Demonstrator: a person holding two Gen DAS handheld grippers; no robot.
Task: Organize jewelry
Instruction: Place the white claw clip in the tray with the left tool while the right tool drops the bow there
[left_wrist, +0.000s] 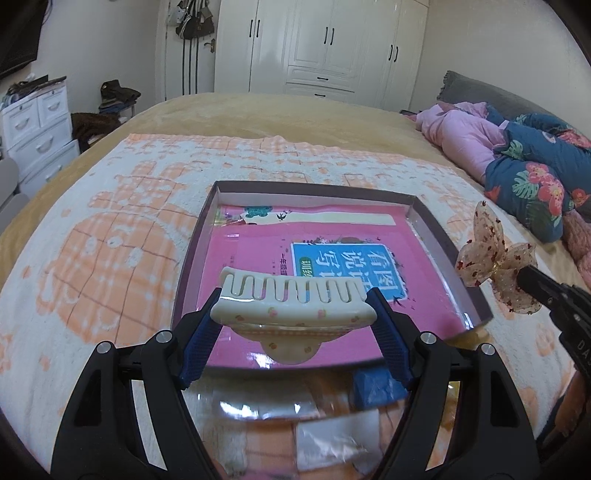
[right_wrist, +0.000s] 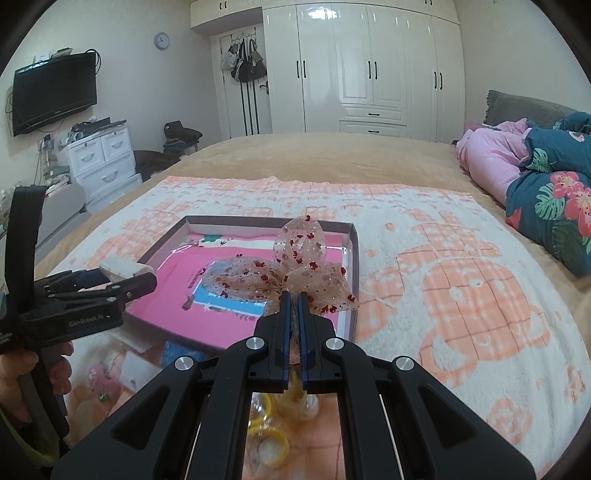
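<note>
Low in the centre of the left wrist view, the cream hair claw clip (left_wrist: 293, 308) sits crosswise between the blue pads of the left gripper (left_wrist: 295, 317), teeth pointing up and away, dotted with tiny pink flowers along its curved back. The jaws stand wide and pinch the clip at both its ends, so it hangs above the near edge of the shallow box (left_wrist: 436, 236). At the right edge of that same view the sheer bow hair clip (left_wrist: 495, 258) shows, speckled with red flowers and glitter, caught at its knot by the black tip of the right gripper (left_wrist: 532, 280).

Over to the right wrist view: the right gripper (right_wrist: 294, 295) has its fingers pressed together on the bow (right_wrist: 291, 269), whose loops fan out up and to both sides above the box's right half. The left gripper (right_wrist: 129, 284) comes in from the left edge with the cream clip (right_wrist: 122, 267) showing pale at its tip, a person's hand (right_wrist: 22, 369) wrapped round the handle below.

Inside the box lies a pink booklet (left_wrist: 258, 258) with a blue title panel, under a glossy film. The box rests on a white and orange checked towel (left_wrist: 110, 229) spread over a tan bedspread (right_wrist: 332, 155). Blurred at the bottom of the right view, yellow rings (right_wrist: 269, 443) lie on the towel. A pink and a floral blue quilt (right_wrist: 554, 192) are heaped at the right, with white wardrobes (right_wrist: 369, 66) across the back wall.
</note>
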